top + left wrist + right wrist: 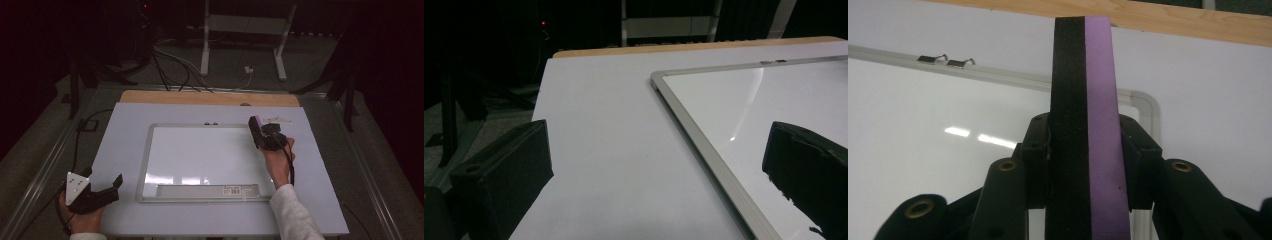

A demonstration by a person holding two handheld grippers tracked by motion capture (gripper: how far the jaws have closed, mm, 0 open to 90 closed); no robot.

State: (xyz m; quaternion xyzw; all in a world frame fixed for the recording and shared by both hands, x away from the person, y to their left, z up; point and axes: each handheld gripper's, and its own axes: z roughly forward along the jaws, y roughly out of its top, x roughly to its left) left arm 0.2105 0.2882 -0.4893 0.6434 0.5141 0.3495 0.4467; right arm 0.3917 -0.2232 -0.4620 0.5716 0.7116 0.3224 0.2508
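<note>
Two grippers differ: the right gripper (1083, 165) clamps an eraser (1084, 125) over the whiteboard's (150, 150) far right corner, ready to wipe; the left gripper (654, 165) rests released, near left.

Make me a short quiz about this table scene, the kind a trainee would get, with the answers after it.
1. True or false: the right gripper is shut on a black and purple eraser.
2. What lies flat in the middle of the table? A) a keyboard B) a whiteboard C) a folded towel
3. Fill in: the left gripper rests near the table's front left corner with its jaws ____.

Key
1. True. The gripper's own view shows the eraser clamped upright between the jaws, above the top right corner of the whiteboard.
2. B. It has a silver frame and its writing surface looks clean.
3. Open. They stand wide apart with nothing between them.
</note>
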